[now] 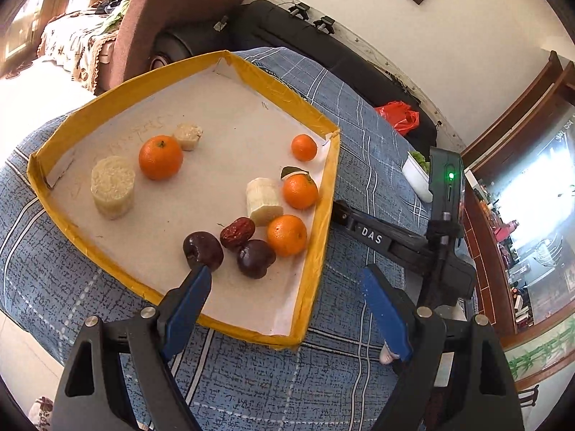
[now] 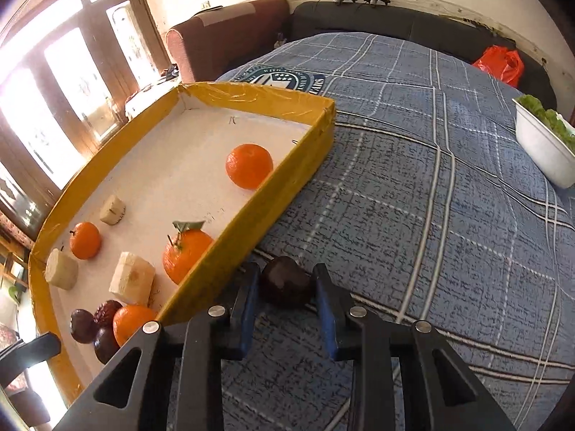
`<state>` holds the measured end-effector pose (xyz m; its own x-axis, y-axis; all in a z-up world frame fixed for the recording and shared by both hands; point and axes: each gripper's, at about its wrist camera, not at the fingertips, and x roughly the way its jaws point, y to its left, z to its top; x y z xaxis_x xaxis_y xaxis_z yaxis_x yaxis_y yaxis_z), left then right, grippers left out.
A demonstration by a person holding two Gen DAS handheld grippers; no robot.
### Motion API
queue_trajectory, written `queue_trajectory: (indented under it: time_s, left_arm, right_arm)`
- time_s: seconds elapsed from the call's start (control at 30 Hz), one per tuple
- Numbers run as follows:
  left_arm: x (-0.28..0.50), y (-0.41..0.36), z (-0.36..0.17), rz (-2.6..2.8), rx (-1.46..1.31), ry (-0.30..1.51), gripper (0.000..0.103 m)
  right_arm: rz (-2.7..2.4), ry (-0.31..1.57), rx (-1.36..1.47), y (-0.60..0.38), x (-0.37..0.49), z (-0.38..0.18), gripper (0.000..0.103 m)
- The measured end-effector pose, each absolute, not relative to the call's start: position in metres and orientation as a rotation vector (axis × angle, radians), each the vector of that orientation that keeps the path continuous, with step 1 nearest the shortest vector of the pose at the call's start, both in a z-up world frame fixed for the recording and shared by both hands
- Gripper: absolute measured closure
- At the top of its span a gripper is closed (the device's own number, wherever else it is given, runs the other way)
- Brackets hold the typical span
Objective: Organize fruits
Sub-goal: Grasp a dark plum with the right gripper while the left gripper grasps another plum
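Observation:
A yellow-walled tray (image 1: 325,215) with a white floor lies on a blue plaid cloth (image 2: 431,197). In it are several oranges, one with a leaf (image 1: 300,190), pale cut fruit chunks (image 1: 264,204), a red date (image 1: 237,231) and two dark plums (image 1: 203,249). My left gripper (image 1: 287,276) stands open over the tray's near corner, its left finger (image 1: 190,298) just in front of one plum. Outside the tray wall (image 2: 251,222), my right gripper (image 2: 286,273) is shut on a third dark plum (image 2: 284,287) resting on the cloth.
A white planter with green leaves (image 2: 542,143) stands at the cloth's right edge. A red plastic bag (image 2: 499,63) lies on the dark sofa (image 2: 395,21) behind. The black body of the right-hand tool (image 1: 442,251) sits right of the tray in the left wrist view.

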<state>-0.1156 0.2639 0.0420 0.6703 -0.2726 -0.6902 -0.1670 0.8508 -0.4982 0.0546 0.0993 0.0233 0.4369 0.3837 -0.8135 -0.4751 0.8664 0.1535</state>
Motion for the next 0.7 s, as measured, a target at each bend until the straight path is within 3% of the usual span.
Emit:
queue_trajectory:
  time_s: [0.27, 0.33, 0.7]
  left_arm:
    - [-0.117, 0.245, 0.045, -0.098, -0.542, 0.854, 0.018]
    - [-0.118, 0.236, 0.045, -0.114, -0.528, 0.859, 0.018]
    - [-0.127, 0.172, 0.049, -0.155, -0.32, 0.86, 0.016]
  right_arm:
    - [0.525, 1.029, 0.008, 0.039, 0.018, 0.029, 0.068]
    - [0.515, 1.043, 0.068, 0.016, 0.009, 0.03, 0.054]
    - [0.276, 0.844, 0.312, -0.125, -0.026, 0.076, 0.038]
